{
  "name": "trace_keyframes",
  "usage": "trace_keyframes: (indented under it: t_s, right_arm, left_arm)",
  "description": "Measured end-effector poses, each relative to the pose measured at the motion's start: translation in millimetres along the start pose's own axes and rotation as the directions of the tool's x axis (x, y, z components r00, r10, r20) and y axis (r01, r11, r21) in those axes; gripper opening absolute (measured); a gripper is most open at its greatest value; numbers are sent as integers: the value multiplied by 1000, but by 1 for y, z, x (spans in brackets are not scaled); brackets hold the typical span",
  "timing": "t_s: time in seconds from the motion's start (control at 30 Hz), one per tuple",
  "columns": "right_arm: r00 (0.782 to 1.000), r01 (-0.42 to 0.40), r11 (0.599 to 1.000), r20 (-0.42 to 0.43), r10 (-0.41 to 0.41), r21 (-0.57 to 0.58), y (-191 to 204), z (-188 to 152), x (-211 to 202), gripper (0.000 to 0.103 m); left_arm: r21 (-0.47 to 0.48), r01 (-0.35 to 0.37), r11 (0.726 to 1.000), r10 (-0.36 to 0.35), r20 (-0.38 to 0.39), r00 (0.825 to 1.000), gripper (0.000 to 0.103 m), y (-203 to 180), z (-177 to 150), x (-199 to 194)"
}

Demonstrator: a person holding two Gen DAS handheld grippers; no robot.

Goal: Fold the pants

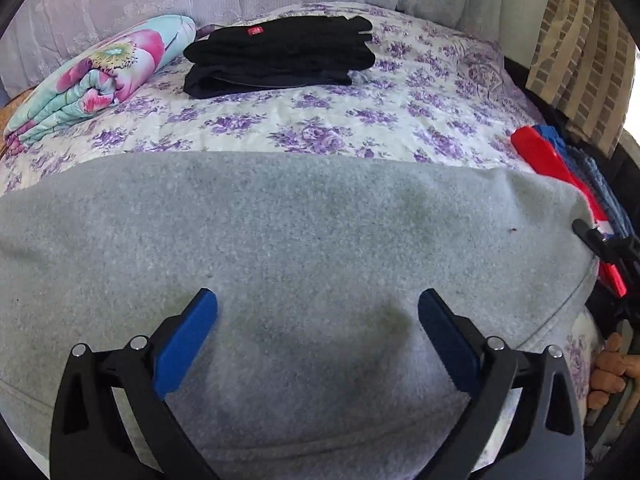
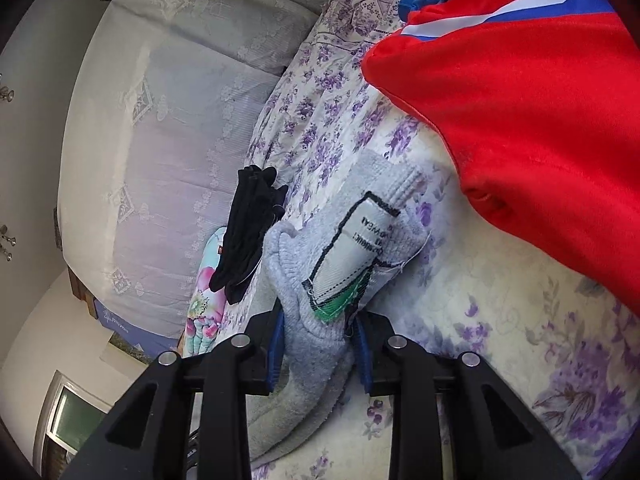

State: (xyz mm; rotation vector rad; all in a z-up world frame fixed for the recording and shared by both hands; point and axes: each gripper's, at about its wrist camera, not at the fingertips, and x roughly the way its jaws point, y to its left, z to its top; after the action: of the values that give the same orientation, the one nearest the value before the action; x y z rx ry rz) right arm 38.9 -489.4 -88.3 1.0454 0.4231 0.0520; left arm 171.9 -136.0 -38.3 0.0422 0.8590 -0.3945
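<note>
The grey fleece pants [image 1: 300,220] lie spread across the bed and fill the lower half of the left wrist view. My left gripper [image 1: 318,294] hovers over them, its blue pads wide apart and open with nothing between them. In the right wrist view my right gripper [image 2: 320,322] is shut on a bunched end of the grey pants [image 2: 296,280]. That end is the ribbed band, with a white sewn-in label [image 2: 356,248] showing just beyond the pads. The gripped end is lifted slightly off the sheet.
A red, white and blue garment [image 2: 520,120] lies close on the right, over the bed's edge [image 1: 536,152]. A folded black stack [image 1: 280,56] and a rolled floral quilt [image 1: 92,76] sit at the back. The purple-flowered sheet [image 1: 360,120] lies bare between them. A hand [image 1: 612,372] shows low right.
</note>
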Motion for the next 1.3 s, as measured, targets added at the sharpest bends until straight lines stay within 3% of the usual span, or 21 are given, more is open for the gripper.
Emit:
trace_keyframes:
  t_s: [0.1,0.2,0.3,0.37,0.43,0.5,0.6,0.77,0.87,1.0,1.07,1.13,1.17,1.23,1.3]
  right_arm:
    - [1000,3,1000,0,-3,-4,2,0,0,28]
    - [1000,26,999,10,-26,-46,10,-1,-2,28]
    - [997,72,984,27,-69,-163,35,-2,-6,27]
    - [995,101,962,44,-93,-254,57,-3,-9,27]
    - [989,144,912,71,-127,-385,88,-9,-11,27]
    - [982,187,830,98,-159,-526,123,-22,-8,27]
    - [983,183,723,106,-152,-666,167,-44,1,27]
    - [993,111,757,50,-103,-644,182,-51,13,27]
    - [992,129,803,65,-112,-582,163,-39,-3,26]
    - [977,210,863,70,-200,-460,114,-15,-17,26]
    - [967,238,878,18,-253,-416,85,-10,-14,26]
    - [955,257,889,-43,-294,-378,62,-8,-7,29]
    - [949,264,899,-75,-307,-349,54,-7,-6,32]
    - [944,263,923,-122,-306,-282,42,-2,-12,51]
    - [954,260,933,-86,-289,-247,43,8,-35,52]
  left_arm:
    - [-118,11,993,-9,22,1000,99,34,-5,-19]
    - [-263,-29,964,27,-12,1000,98,85,-17,-30]
    - [-203,12,979,-17,-24,1000,98,98,-29,-35]
    - [-150,-66,986,67,6,998,98,91,-39,-46]
    - [-137,-85,987,95,68,993,98,88,-48,-62]
    - [-149,-56,987,75,128,989,98,95,-54,-81]
    - [-223,-64,973,104,171,980,98,122,-58,-102]
    - [-336,52,940,-2,149,989,98,154,-51,-112]
    - [-319,64,945,-25,123,992,98,147,-38,-105]
    - [-237,3,972,0,9,1000,98,116,-31,-64]
    - [-138,-106,985,102,-34,994,98,98,-37,-41]
    - [-43,-194,980,193,-31,981,99,83,-41,-32]
    - [-50,-191,980,189,-28,982,98,84,-41,-33]
    - [-90,-142,986,140,-30,990,98,92,-41,-37]
    - [-129,-93,987,93,-5,996,98,99,-41,-47]
